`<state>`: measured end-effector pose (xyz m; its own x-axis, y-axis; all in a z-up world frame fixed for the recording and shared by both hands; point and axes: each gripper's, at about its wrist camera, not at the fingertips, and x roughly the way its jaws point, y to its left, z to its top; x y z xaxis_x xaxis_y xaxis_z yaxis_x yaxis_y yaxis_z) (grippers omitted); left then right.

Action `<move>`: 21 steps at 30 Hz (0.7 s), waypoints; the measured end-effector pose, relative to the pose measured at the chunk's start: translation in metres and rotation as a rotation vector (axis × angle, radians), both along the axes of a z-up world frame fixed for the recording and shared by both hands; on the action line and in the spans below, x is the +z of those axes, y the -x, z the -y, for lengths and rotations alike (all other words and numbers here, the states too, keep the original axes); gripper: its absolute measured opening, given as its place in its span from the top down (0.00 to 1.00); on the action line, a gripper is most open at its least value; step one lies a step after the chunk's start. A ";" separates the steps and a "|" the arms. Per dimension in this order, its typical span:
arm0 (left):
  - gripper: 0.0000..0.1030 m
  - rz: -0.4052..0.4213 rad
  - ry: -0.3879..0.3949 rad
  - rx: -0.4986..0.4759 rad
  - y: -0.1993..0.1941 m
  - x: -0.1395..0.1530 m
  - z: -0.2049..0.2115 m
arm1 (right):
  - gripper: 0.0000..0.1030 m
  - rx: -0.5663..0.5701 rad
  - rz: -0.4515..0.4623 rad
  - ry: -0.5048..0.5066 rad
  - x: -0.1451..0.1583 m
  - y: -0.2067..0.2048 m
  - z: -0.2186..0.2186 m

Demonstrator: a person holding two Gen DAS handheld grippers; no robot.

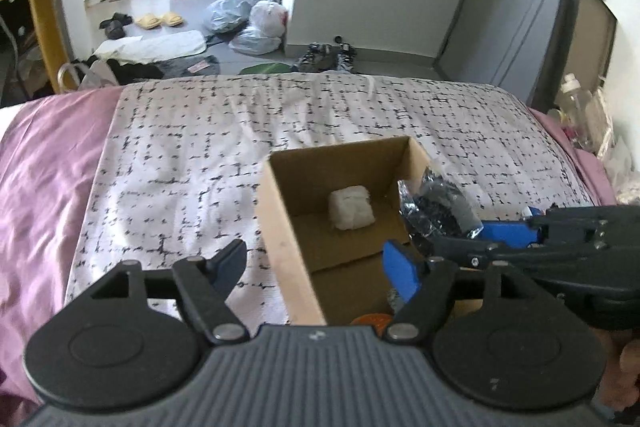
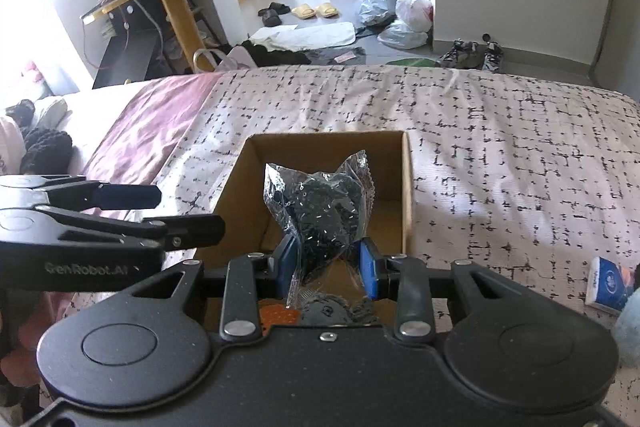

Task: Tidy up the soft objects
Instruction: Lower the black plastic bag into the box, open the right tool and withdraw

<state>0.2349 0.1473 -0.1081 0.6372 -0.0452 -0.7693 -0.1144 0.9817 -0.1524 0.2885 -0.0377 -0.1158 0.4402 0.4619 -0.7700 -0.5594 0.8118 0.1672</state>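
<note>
An open cardboard box stands on the patterned bed cover. A white soft bundle lies on its floor. My right gripper is shut on a clear plastic bag of dark fabric and holds it over the box; the bag also shows in the left wrist view. My left gripper is open and empty, straddling the box's left wall; it also shows in the right wrist view. An orange item and grey soft items lie in the box's near end.
A blue and white tissue pack and a pale blue fuzzy object lie on the bed at right. Dark knitted items lie at the bed's left. Bottles stand beside the bed. The floor beyond holds bags, slippers and clothes.
</note>
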 end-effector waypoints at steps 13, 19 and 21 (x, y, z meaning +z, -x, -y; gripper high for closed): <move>0.24 0.052 0.027 0.066 0.013 0.009 0.004 | 0.31 -0.069 0.022 -0.052 0.016 0.009 0.049; 0.24 0.066 -0.021 0.055 0.018 0.015 0.026 | 0.19 -0.074 0.026 -0.056 0.019 0.017 0.075; 0.24 0.067 -0.015 0.040 0.019 0.018 0.035 | 0.13 -0.084 0.027 -0.061 0.020 0.018 0.086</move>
